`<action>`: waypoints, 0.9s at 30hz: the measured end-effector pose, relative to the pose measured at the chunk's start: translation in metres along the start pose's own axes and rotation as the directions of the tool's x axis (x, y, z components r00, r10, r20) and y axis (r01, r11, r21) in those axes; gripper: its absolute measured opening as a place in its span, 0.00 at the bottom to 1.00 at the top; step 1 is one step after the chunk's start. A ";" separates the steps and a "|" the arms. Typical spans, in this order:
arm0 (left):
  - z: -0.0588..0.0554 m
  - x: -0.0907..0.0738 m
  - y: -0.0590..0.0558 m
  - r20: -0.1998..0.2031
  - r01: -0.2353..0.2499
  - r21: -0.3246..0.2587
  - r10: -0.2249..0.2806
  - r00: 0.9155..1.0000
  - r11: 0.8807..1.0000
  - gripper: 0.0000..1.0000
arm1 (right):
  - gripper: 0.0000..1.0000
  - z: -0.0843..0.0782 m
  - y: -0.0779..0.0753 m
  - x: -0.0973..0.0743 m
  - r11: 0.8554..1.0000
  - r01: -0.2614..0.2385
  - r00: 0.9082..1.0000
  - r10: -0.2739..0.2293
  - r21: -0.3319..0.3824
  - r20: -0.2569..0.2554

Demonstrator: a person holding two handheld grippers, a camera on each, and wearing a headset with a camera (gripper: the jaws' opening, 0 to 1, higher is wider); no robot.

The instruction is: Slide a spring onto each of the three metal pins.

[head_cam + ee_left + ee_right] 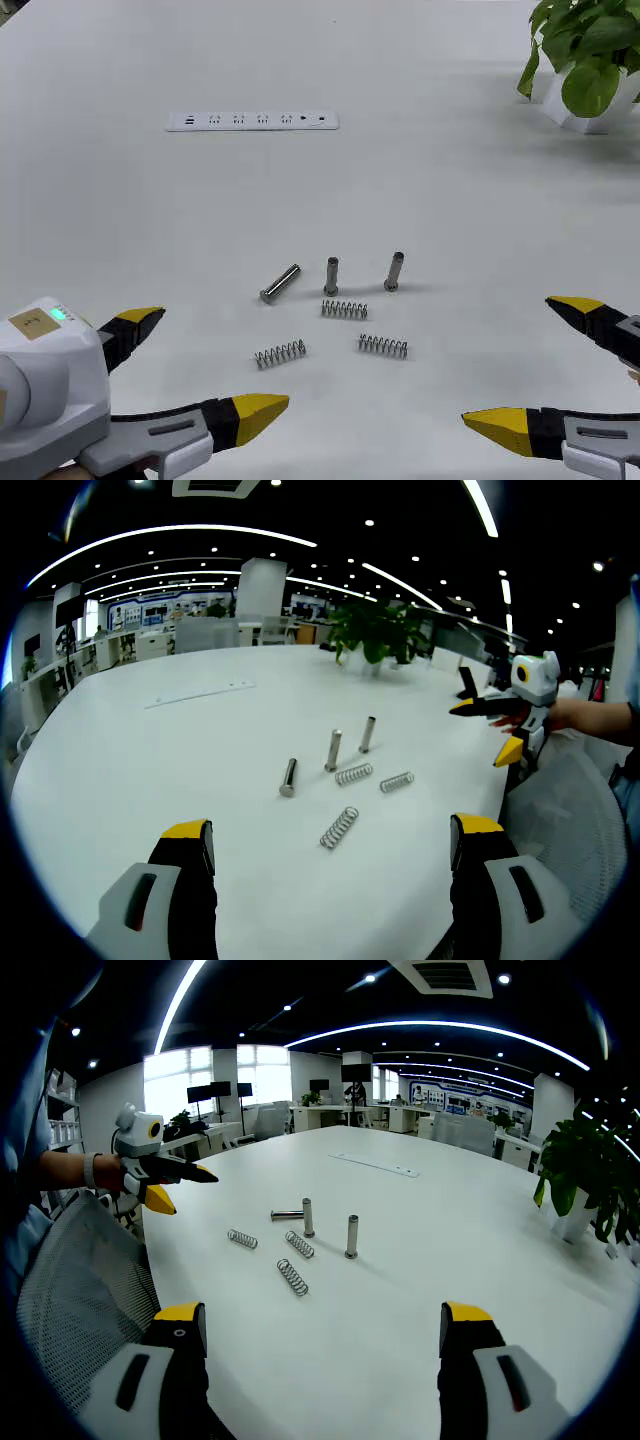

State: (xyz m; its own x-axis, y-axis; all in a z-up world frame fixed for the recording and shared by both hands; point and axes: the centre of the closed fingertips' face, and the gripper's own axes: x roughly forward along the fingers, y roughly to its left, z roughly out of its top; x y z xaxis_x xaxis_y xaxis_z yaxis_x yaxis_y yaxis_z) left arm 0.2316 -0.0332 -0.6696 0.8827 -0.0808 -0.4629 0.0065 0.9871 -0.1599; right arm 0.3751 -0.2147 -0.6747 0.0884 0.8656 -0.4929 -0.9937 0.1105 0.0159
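— Yellow-tipped jaws come first. Our left gripper [222,357] holds its two jaws wide apart over the bare table [450,200], gripping nothing.

— Our right gripper [508,358] is the same, with its jaws spread and nothing between them. Both hover short of the parts.

— Just ahead of the left jaws lies the first spring [280,353], flat on the table.

— Ahead of the right jaws and inward of them lies the second spring [383,346]. The third spring [344,309] lies between those two, a little farther out.

— Past the springs we reach the pins. The lying pin [280,283] rests on its side, toward our left jaws.

— The middle pin [331,275] stands upright just beyond the third spring. We see them near each other but apart. The far pin [394,271] stands upright toward our right jaws.

— So all three springs lie loose on the table, apart from the pins.

— Well beyond everything, a white power strip [252,121] lies flat, and a potted plant [585,50] sits far out past the right jaws.
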 end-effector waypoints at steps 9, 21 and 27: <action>-0.002 0.000 0.008 -0.010 -0.005 0.000 0.005 1.000 1.000 1.00 | 0.99 -0.008 -0.001 0.001 0.999 -0.009 0.999 0.008 -0.033 -0.044; 0.003 0.000 0.019 -0.009 -0.007 0.008 0.007 1.000 1.000 1.00 | 0.99 -0.012 -0.005 -0.003 1.000 -0.002 0.998 0.000 -0.031 -0.057; 0.007 0.004 0.022 -0.007 0.010 0.001 -0.010 1.000 1.000 1.00 | 0.99 -0.011 -0.003 0.001 0.999 -0.014 0.998 0.012 -0.033 -0.059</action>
State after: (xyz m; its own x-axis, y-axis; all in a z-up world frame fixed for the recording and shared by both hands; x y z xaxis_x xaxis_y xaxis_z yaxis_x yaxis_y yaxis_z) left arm 0.2385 -0.0109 -0.6690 0.8795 -0.0916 -0.4671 0.0156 0.9864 -0.1639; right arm 0.3774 -0.2200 -0.6847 0.0725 0.8365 -0.5431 -0.9966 0.0824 -0.0061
